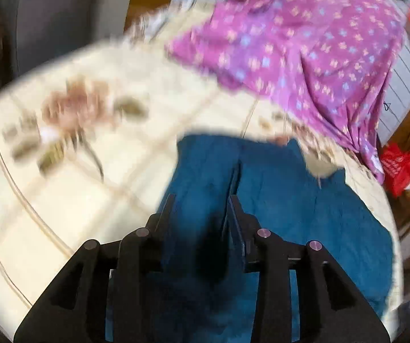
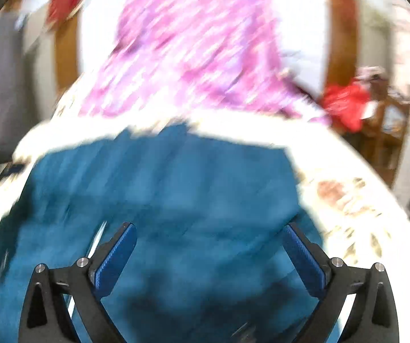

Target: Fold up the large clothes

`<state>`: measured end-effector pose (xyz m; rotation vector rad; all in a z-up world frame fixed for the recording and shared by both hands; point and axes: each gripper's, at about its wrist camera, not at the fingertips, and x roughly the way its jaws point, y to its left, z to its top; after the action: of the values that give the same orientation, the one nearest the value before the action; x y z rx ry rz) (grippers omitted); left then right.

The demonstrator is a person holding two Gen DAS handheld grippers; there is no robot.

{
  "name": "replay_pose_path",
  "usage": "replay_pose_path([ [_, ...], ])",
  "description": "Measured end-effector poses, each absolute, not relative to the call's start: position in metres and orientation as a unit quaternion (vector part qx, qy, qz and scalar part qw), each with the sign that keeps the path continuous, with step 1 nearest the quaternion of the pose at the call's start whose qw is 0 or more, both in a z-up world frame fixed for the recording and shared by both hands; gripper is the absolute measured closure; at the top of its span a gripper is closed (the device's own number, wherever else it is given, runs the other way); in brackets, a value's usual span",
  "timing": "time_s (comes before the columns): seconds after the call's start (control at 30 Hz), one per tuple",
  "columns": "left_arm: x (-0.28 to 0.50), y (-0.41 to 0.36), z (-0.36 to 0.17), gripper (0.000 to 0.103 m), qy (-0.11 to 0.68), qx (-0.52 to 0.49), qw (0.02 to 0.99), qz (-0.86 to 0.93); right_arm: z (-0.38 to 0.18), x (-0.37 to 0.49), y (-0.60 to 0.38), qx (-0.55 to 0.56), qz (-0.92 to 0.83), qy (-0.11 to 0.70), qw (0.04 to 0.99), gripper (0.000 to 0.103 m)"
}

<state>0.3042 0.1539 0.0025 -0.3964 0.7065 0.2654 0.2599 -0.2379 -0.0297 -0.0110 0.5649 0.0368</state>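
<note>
garment (image 1: 305, 200) lies on bedspread (image 1: 62, 185); patterned cloth (image 1: 305, 43) behind it.

Left gripper (image 1: 200, 200) narrow, right gripper (image 2: 209, 233) wide.

The view is heavily blurred. The right gripper (image 2: 209, 234) has its jaws spread wide over a blue garment (image 2: 159, 183), nothing between them. The garment lies on a cream floral bedspread (image 2: 347, 200). Beyond it is a purple patterned cloth (image 2: 188, 57). A red bag (image 2: 345, 104) sits at right.
</note>
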Motion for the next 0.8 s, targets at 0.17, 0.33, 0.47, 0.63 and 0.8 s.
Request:
replay_pose_path([
  [0.17, 0.343, 0.078, -0.008, 0.070, 0.337, -0.043, 0.940, 0.037, -0.012, 0.320, -0.255, 0.044, 0.040, 0.261, 0.964, 0.013],
  [0.33, 0.376, 0.084, -0.063, 0.067, 0.418, -0.021, 0.906, 0.068, -0.058, 0.376, -0.259, 0.055, 0.067, 0.338, 0.937, 0.017],
  [0.47, 0.377, 0.089, -0.070, 0.067, 0.436, -0.030, 0.897, 0.068, -0.097, 0.394, -0.287, 0.111, 0.079, 0.404, 0.904, 0.016],
  [0.63, 0.371, 0.084, -0.069, 0.067, 0.436, -0.031, 0.897, 0.073, -0.078, 0.385, -0.282, 0.094, 0.042, 0.388, 0.916, 0.018],
  [0.8, 0.366, 0.083, -0.067, 0.068, 0.438, -0.032, 0.896, 0.073, -0.035, 0.403, -0.253, 0.058, 0.067, 0.321, 0.943, 0.017],
])
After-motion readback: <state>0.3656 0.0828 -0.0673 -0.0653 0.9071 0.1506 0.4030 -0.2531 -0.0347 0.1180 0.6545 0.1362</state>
